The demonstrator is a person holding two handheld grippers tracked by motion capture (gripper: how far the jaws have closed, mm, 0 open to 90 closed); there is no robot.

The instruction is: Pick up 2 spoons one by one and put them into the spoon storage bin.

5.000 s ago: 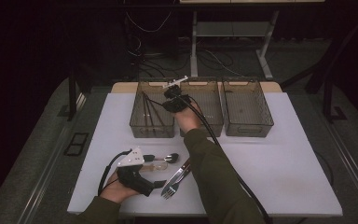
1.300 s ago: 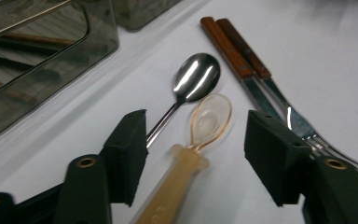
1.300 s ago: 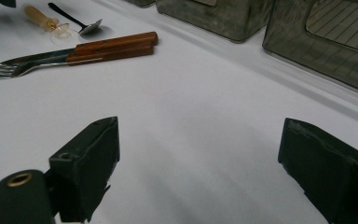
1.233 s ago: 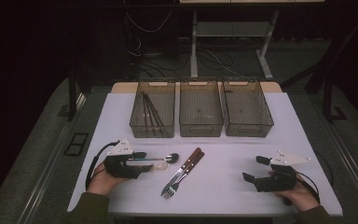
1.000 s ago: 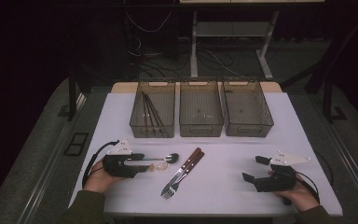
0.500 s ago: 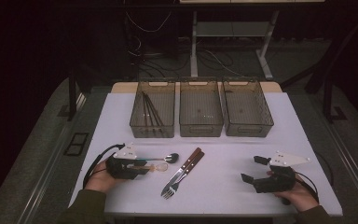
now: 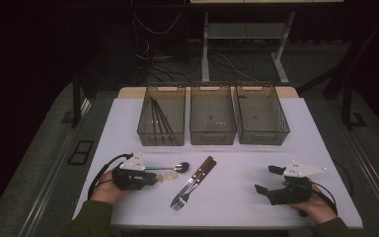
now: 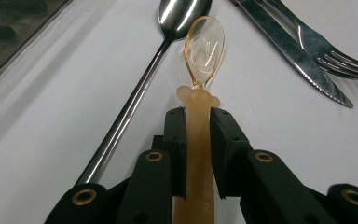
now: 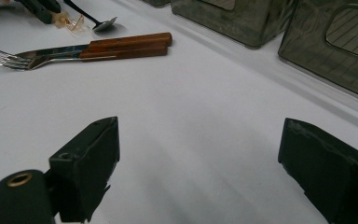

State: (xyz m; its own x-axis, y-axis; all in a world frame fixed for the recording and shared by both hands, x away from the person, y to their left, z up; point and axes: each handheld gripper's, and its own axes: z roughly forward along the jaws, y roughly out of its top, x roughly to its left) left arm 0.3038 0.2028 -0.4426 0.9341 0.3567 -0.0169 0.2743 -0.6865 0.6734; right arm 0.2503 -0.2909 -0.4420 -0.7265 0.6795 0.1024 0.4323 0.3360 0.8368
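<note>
Plastic spoon (image 8: 204, 84), clear and orange-tinted, lies on the white table (image 7: 256, 163) at the near left, and its handle sits between the two black jaws of the left gripper (image 8: 196, 122). The jaws have just been closing, and in the left gripper view the pads press on both sides of the handle, so the gripper holds it. The long axis of this spoon runs straight out from the gripper, bowl away from the hand, so it is in line with the jaws. I judge that a lift straight up would take it clear of its neighbours.

A metal spoon (image 8: 154, 70) lies just beside it, almost parallel. Further to the right lie a knife (image 7: 201, 172) and a fork (image 7: 190, 190), both with wooden handles, close together.

The right gripper (image 7: 271, 180) rests at the near right, well apart, jaws wide and with nothing between them.

Count: two spoons, one knife, one fork, three bins (image 7: 213, 136) at the far side. The left bin (image 7: 148, 129) has dark sticks (image 7: 159, 118) inside; how many I cannot tell.
</note>
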